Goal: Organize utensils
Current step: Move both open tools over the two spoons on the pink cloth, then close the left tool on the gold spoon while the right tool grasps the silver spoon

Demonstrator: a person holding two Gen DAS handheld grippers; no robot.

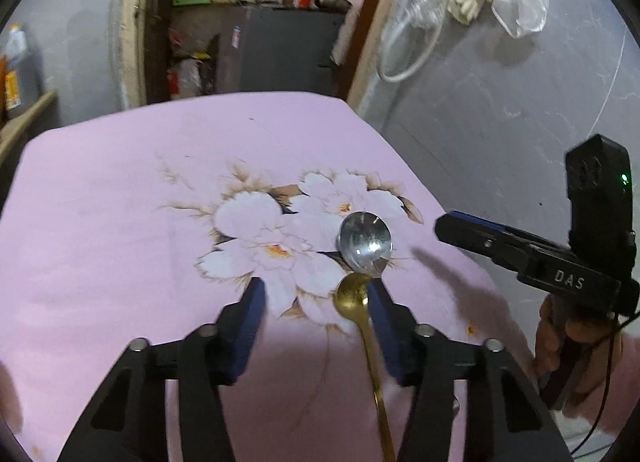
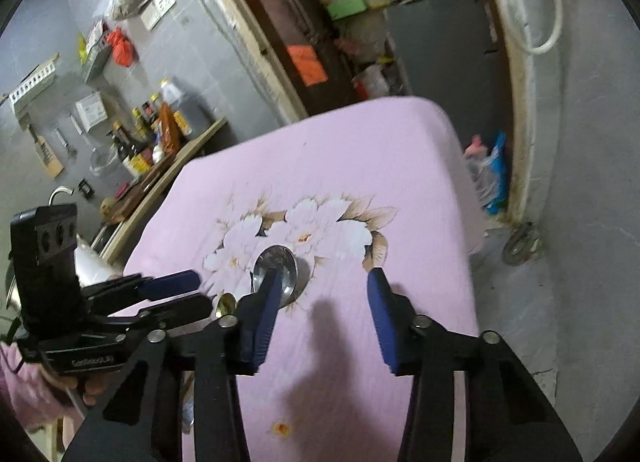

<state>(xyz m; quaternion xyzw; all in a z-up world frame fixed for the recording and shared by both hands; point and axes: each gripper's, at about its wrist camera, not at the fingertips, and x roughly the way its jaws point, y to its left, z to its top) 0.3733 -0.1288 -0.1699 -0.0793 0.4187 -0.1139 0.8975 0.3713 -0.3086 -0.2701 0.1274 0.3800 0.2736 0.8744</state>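
Note:
A gold spoon (image 1: 362,322) lies on the pink flowered cloth (image 1: 120,221), bowl forward, its handle running back under my left gripper. A large silver spoon bowl (image 1: 365,242) lies just beyond it, touching the gold bowl's tip. My left gripper (image 1: 316,294) is open above the cloth, the gold spoon close against the inside of its right finger. My right gripper (image 2: 324,282) is open and empty; its left finger partly hides the silver spoon (image 2: 280,268). The gold spoon's bowl (image 2: 226,304) shows beside it. The right gripper also shows in the left wrist view (image 1: 452,223), to the right of the spoons.
The table's right edge (image 1: 400,149) drops to a grey floor. A dark cabinet (image 1: 280,45) and cluttered shelves stand behind. A counter with bottles (image 2: 160,129) stands to the left. Bags (image 2: 488,173) lie on the floor at the right.

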